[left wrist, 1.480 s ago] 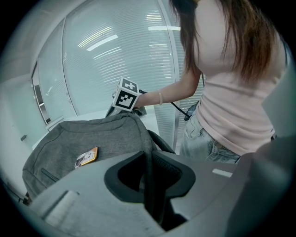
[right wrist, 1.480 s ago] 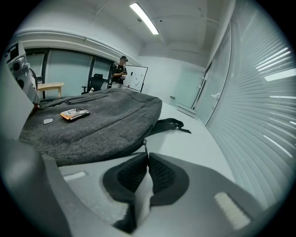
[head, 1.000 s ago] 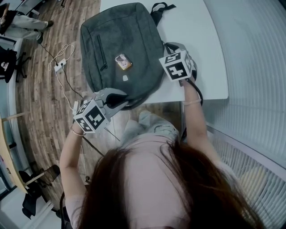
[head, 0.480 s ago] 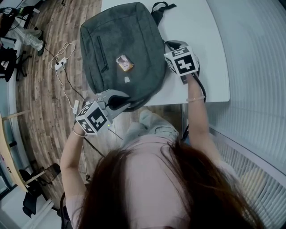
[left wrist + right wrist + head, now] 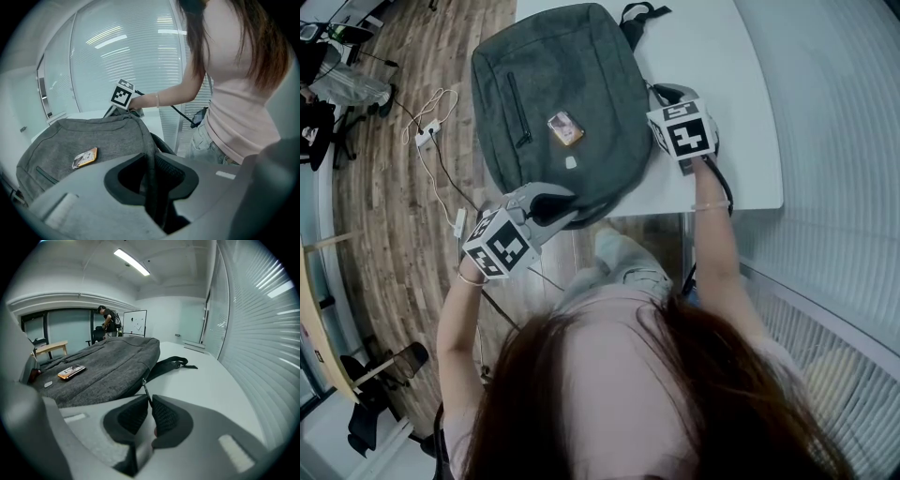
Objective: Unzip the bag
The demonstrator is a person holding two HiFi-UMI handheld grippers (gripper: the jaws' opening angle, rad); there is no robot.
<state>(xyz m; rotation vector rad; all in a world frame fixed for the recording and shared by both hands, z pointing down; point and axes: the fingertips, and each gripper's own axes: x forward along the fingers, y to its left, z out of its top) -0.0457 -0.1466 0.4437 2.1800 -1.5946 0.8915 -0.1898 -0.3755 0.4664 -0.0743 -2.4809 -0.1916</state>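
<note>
A grey bag (image 5: 581,75) lies on the white tabletop (image 5: 703,47). The left tool (image 5: 150,155) grips its near edge, jaws opening; the right tool (image 5: 150,398) pinches the zipper pull (image 5: 146,388).

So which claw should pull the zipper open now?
The right claw: it is pinching the zipper pull on the bag. The left claw only has the bag's edge between its jaws, and they are opening.

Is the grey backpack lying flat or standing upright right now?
Lying flat: in the head view the backpack rests on the white table with its front pocket zip facing up.
</note>
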